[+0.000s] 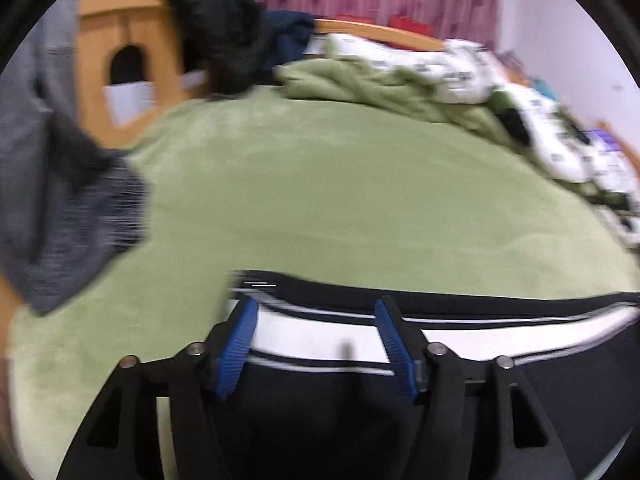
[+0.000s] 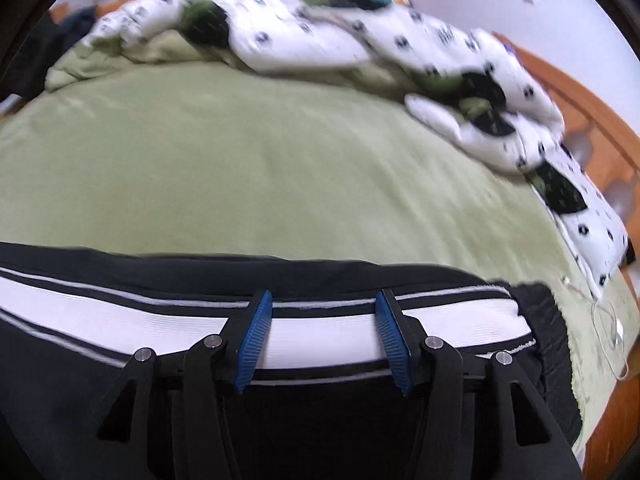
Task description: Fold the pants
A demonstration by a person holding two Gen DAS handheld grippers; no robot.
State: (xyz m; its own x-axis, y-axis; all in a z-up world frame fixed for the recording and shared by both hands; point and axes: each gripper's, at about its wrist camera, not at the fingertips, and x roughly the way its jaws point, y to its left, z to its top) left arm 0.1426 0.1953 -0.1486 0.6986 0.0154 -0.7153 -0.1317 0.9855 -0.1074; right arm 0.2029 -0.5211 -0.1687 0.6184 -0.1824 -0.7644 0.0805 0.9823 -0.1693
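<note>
Lying flat along the near edge of the pale green bedspread (image 1: 320,184): black pants with a broad white side stripe (image 2: 328,330). Hovering over that stripe, left gripper (image 1: 316,312) and right gripper (image 2: 324,300), blue-padded fingers (image 2: 256,332) spread and released, grasping nothing. Heaping along the far right, a rumpled white spotted duvet (image 2: 320,40).

Both wrist views are smeared by motion. The pants (image 1: 500,392) run out of the left view at its right and bottom edges, their lower part hidden behind the left tongs (image 1: 316,340); in the right view they leave at the left edge. A grey cloth (image 1: 60,208) at the bed's left edge is too blurred to identify. The patterned duvet (image 2: 320,40) along the bed's far edge shows only smudged marks.
</note>
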